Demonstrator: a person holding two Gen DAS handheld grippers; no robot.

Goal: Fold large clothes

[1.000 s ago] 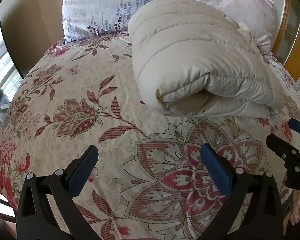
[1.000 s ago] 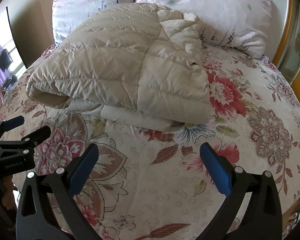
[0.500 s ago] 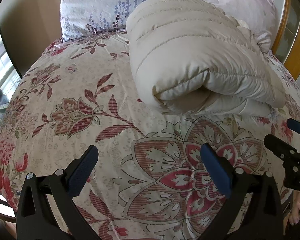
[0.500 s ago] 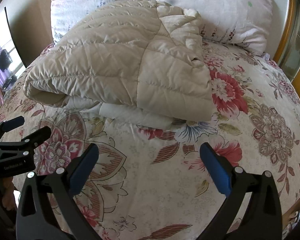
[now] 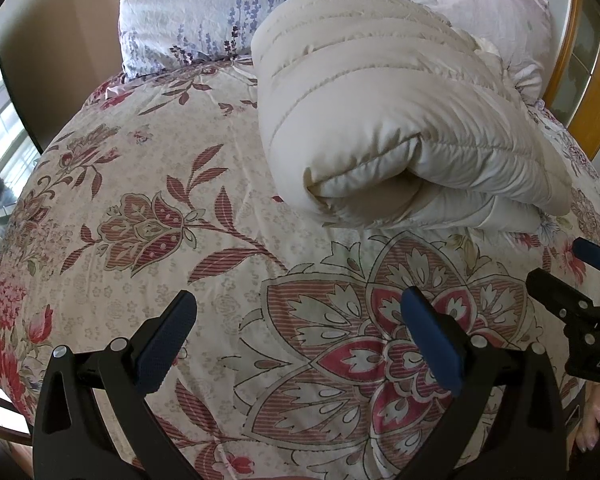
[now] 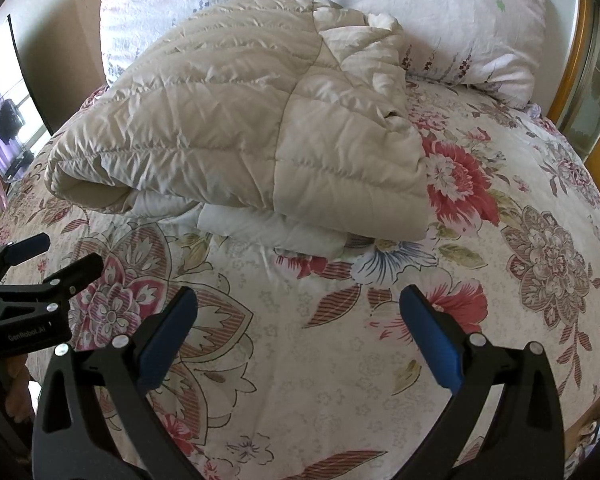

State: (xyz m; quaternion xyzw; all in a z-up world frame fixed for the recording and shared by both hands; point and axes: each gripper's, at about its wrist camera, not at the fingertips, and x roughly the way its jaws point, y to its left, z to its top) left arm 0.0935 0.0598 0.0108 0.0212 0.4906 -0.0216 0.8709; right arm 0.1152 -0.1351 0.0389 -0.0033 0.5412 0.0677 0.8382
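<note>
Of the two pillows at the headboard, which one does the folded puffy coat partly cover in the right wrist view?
The left pillow; the cream coat overlaps its lower edge, while the right pillow lies clear.

Quilted jacket (image 6: 236, 128): plain beige, paler cream lining at its lower edge. Bedspread (image 6: 380, 340): cream, red-pink and brown floral print. Pillows (image 5: 188, 12), upper frame: pale pink-white, lilac sprigs and trees. Gripper pads (image 5: 432, 340): blue on black frames.
</note>
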